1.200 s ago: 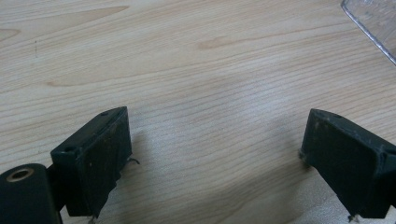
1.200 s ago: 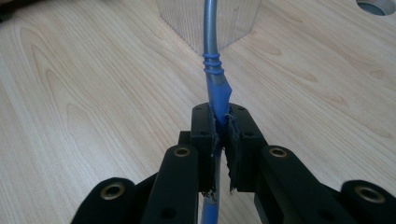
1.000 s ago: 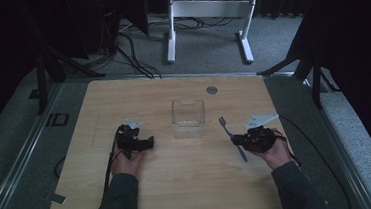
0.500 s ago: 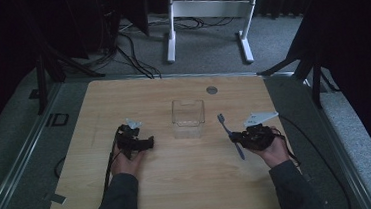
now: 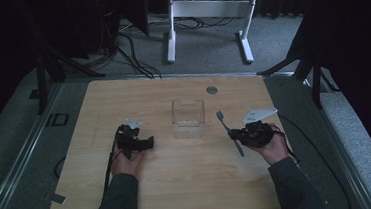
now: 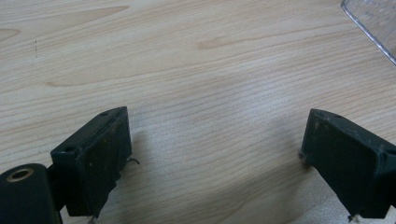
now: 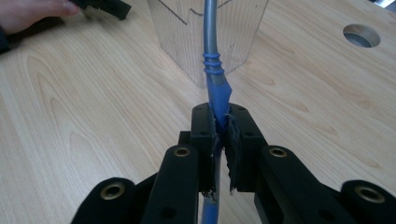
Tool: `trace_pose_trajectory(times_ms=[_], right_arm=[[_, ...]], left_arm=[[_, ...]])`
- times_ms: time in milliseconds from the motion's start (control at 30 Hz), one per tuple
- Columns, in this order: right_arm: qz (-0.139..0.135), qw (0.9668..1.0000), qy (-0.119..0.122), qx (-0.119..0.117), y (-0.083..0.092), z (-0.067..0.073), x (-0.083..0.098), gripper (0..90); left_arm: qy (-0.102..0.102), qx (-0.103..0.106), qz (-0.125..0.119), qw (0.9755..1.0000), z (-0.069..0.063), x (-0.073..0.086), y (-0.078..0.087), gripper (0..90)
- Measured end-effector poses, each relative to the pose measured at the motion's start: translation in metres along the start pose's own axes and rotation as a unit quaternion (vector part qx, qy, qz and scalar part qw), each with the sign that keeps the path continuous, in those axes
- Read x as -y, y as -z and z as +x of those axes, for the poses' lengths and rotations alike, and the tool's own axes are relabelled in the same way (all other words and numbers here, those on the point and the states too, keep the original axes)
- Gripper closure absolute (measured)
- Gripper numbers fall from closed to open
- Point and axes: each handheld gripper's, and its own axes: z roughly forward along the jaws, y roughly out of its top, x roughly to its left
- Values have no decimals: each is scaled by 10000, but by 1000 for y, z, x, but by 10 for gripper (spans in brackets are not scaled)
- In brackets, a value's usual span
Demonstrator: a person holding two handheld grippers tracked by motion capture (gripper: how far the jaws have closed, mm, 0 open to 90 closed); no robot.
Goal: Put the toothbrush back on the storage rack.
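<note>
The right gripper [image 5: 241, 136] has its 2 black jaws clamped tight on the handle of a slim blue-and-grey plastic toothbrush [image 5: 230, 133], and the right gripper view confirms it: the blue grip section of the toothbrush [image 7: 217, 88] is pinched squarely between the pads, with the grey neck running up and away from the camera.

So the pickup looks done. What appears to be left is the delivery into the clear, square, open-topped plastic container [image 5: 188, 118] standing upright mid-table, which looks empty from above (its walls are see-through, so I judge that cautiously). The brush is not in it yet; it sits just to the container's right, near but apart.

Orientation next. In the high view the long axis runs diagonally: bristle head toward the far side and slightly left, near the container's right wall, with the handle tail pointing back toward the person. It looks tilted rather than upright, so my read is it needs standing up before going in.

Over on the other side, the left gripper [image 5: 144, 143] rests low on the light wooden table [image 5: 123, 99], jaws spread wide with nothing between them, just bare woodgrain [image 6: 210, 116] and a corner of the container [image 6: 373, 23].
</note>
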Motion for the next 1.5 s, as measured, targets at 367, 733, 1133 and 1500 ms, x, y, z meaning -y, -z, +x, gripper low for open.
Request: trace_pose_trajectory(times_ms=[367,733,1133,1500], right_arm=[[-70,10000,15,16,2,1,-7,822],[-152,9999,1,10,3,1,-13,822],[-265,9996,-10,-7,3,1,-21,822],[-381,9993,-52,-24,2,2,-28,822]], left_arm=[[-1,1,2,10000,0,0,0,85],[0,0,0,10000,0,0,0,85],[4,1,-3,10000,0,0,0,85],[2,-1,-3,10000,0,0,0,85]])
